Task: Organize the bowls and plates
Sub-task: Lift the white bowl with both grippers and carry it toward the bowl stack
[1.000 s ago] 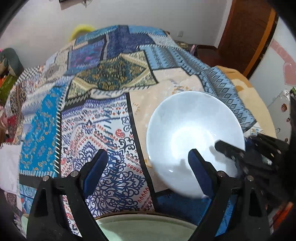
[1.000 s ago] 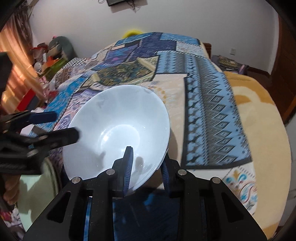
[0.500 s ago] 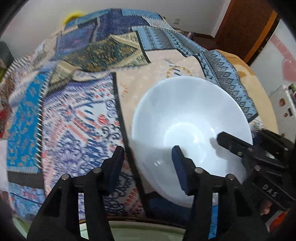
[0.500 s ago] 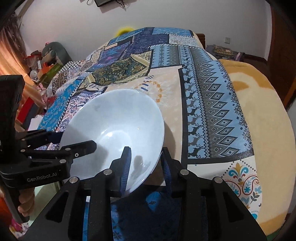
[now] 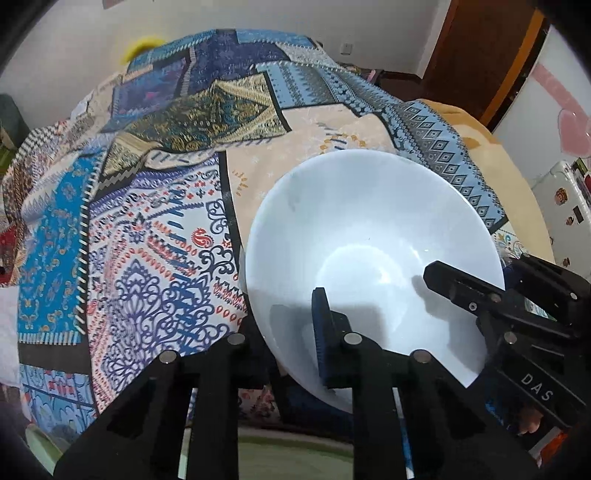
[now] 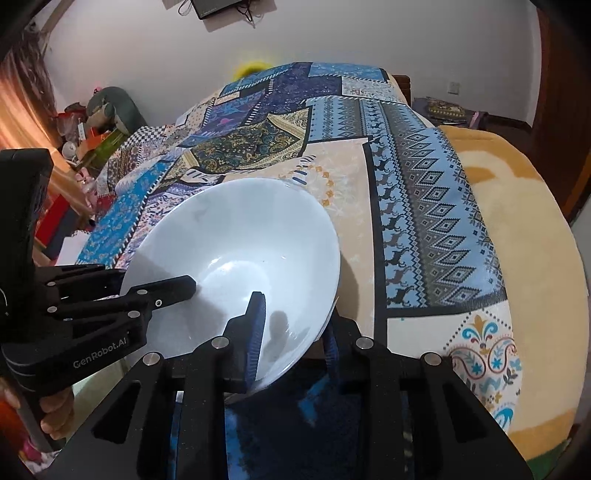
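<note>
two grippers hold one white bowl (image 5: 373, 236) between them above a bed covered with a patchwork quilt (image 5: 147, 206) in blues, creams and dark florals. the bowl is tilted, its open face turned toward the cameras, and it sits over the near edge of the quilt, slightly right of the middle.

the left gripper (image 5: 291, 325) is clamped on the bowl's near-left rim: one blue-padded finger presses against the inside wall, while the other finger is behind the bowl's outer side and mostly hidden. the right gripper (image 6: 295, 325) is pinched on the near-right rim in the same way, with one blue pad inside the bowl and the other behind the rim on the outside. each gripper shows in the other's camera, reaching in over the rim from the side, and a hand (image 6: 55, 410) is partly visible gripping the handle of the left one.

beyond the quilt's right border lies a yellow and cream blanket (image 6: 517, 206). a pale green rounded surface (image 5: 291, 458) shows at the very near edge under the left gripper; what it is cannot be told. past the far end of the bed stands a white wall (image 6: 332, 33), with a dark wooden door (image 5: 480, 55) to the far right.
</note>
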